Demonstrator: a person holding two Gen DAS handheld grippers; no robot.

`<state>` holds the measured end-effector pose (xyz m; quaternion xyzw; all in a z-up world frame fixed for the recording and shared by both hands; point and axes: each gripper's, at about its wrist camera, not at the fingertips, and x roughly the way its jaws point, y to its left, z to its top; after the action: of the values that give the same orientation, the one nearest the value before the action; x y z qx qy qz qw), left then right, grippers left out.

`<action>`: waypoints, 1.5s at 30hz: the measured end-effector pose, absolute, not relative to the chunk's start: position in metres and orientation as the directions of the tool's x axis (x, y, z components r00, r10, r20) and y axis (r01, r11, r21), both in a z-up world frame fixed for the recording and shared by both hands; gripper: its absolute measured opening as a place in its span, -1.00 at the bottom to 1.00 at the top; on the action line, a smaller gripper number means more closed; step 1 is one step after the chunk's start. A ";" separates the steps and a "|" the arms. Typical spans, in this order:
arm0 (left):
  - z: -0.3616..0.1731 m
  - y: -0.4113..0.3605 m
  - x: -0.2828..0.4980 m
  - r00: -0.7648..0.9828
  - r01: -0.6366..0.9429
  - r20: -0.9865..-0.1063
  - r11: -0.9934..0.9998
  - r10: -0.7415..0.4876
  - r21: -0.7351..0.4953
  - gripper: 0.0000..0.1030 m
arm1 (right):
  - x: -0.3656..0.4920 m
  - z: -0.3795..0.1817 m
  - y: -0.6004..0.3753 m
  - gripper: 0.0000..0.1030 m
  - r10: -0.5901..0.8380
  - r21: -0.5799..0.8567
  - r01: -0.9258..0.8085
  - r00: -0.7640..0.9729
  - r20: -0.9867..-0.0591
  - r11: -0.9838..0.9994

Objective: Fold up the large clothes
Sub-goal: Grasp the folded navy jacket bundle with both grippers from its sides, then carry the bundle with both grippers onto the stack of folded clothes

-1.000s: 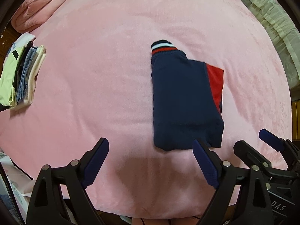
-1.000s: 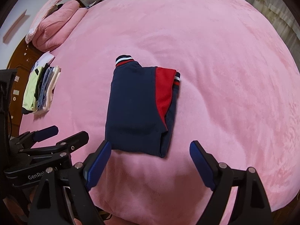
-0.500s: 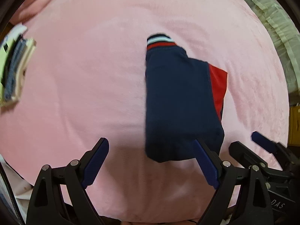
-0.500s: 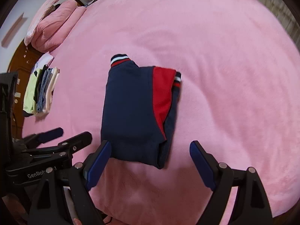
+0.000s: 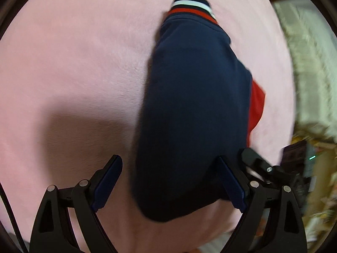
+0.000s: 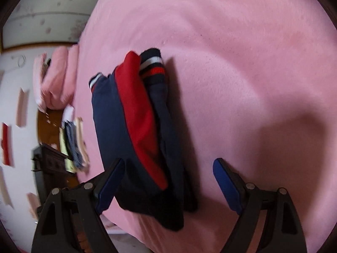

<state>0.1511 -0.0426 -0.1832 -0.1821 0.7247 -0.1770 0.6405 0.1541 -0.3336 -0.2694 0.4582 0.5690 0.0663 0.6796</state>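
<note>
My L gripper (image 5: pixel 169 182) is wide open w/ nothing held; the near-left corner of the top (image 5: pixel 195 109) sits between its jaws. R gripper (image 6: pixel 168 186) is also wide, empty, straddling the near-right corner.

Risks: pinching only the upper layer would peel the stack apart; pads could catch the blanket (image 5: pixel 69 59) too; uneven lift L vs R would skew the fold.

Top lies folded on the blanket's near part. Long axis runs away from me, striped cuff (image 6: pixel 152 65) at the far end.
</note>
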 end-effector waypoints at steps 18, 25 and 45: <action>-0.197 -0.036 0.131 0.038 -0.169 -0.803 0.788 -0.595 -0.592 0.35 | 0.182 -0.279 -0.319 -0.25 0.679 0.802 0.358 0.430 -0.596 0.477; -0.140 -0.032 0.106 0.013 -0.187 -0.830 0.814 -0.558 -0.550 0.04 | 0.159 -0.244 -0.312 -0.40 0.666 0.801 0.316 0.445 -0.598 0.509; 0.066 0.014 0.011 -0.016 -0.054 -0.906 0.905 -0.423 -0.421 -0.12 | 0.068 -0.102 -0.228 -0.46 0.782 0.847 0.061 0.352 -0.514 0.529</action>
<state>0.0113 0.0140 0.0661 -0.1705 0.6999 -0.1354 0.6802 0.0681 -0.2275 -0.1024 0.4138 0.5095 0.2539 0.7105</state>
